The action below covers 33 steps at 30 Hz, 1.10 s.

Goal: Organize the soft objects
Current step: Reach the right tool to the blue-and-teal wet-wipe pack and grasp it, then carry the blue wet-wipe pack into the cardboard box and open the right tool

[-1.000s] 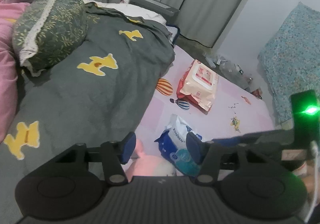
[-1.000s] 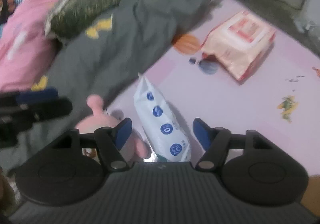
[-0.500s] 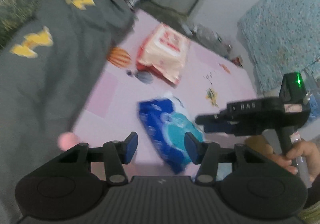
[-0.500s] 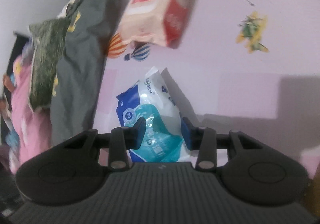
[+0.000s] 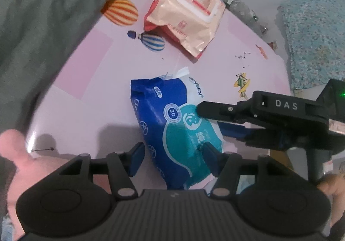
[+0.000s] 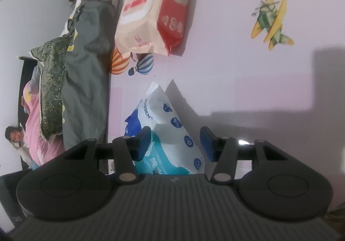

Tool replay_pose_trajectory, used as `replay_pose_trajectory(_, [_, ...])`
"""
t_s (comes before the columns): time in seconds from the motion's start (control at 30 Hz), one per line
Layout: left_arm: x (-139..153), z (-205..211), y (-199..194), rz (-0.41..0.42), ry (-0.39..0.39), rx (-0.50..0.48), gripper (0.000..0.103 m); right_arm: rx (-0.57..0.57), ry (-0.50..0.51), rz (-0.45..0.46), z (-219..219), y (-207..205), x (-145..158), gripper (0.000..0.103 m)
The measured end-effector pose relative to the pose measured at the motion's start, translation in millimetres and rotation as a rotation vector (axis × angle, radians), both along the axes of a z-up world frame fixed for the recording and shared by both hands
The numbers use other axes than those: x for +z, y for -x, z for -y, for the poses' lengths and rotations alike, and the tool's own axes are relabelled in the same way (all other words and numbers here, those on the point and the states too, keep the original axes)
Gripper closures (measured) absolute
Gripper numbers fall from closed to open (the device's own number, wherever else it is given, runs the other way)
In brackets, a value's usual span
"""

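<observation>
A blue, white and teal tissue pack (image 5: 172, 120) lies on the pink sheet (image 5: 90, 94). My left gripper (image 5: 172, 155) is open, its fingers on either side of the pack's near end. My right gripper (image 6: 175, 144) is open and turned on its side, straddling the same pack (image 6: 170, 133); it shows from the right in the left wrist view (image 5: 217, 118). A peach and red wipes pack (image 5: 185, 16) lies farther off, also in the right wrist view (image 6: 155, 8). A pink plush (image 5: 19, 167) is at the lower left.
A grey blanket with yellow bears (image 5: 43, 16) covers the left of the bed (image 6: 86, 72). A green patterned pillow (image 6: 54, 85) and pink bedding (image 6: 34, 133) lie beyond it. A blue floral cloth (image 5: 314, 42) hangs at the right.
Both grippers have come down closer to the blue tissue pack. The right gripper's jaws have widened around it and its arm now reaches over the pack in the left wrist view.
</observation>
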State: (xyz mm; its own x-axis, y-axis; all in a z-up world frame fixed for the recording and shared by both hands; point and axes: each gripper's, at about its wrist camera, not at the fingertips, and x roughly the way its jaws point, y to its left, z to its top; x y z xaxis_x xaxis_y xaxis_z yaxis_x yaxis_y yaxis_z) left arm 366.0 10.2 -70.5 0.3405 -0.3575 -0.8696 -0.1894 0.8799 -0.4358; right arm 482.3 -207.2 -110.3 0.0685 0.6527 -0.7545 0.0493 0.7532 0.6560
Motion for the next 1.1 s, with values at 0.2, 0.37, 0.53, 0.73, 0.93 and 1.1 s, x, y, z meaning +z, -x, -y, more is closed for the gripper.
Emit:
replay_pose_trajectory(0.2, [-8.0,2.5,-7.8,-0.017,0.014,0.015,0.045,0.014,-0.024,-0.017,-7.5,0.4,-9.1,0.051])
replay_pose_trajectory(0.37, [1.9,9.3,-6.1,0.013,-0.047,-0.004,0.050,0.029,-0.042,-0.027,-11.5,5.6,-10.0,0.056])
replay_pose_trajectory(0.53, [13.7,14.4,1.3,0.051,-0.075,-0.020,0.050,0.068,-0.005,0.019,-20.1,15.0,6.3,0.057])
replay_pose_trajectory(0.73, [44.6,17.9,19.2,0.124,-0.114,-0.040,0.050,0.053,-0.032,0.054,-16.3,26.1,31.4,0.058])
replay_pose_trajectory(0.93, [91.9,32.1,50.2,0.231,-0.151,-0.074,0.050,0.034,-0.066,0.141,-1.6,52.4,80.7,0.058])
replay_pose_trajectory(1.1, [135.7,64.9,81.1,0.328,-0.156,-0.149,0.050,-0.033,-0.109,0.209,39.6,85.1,125.8,0.058])
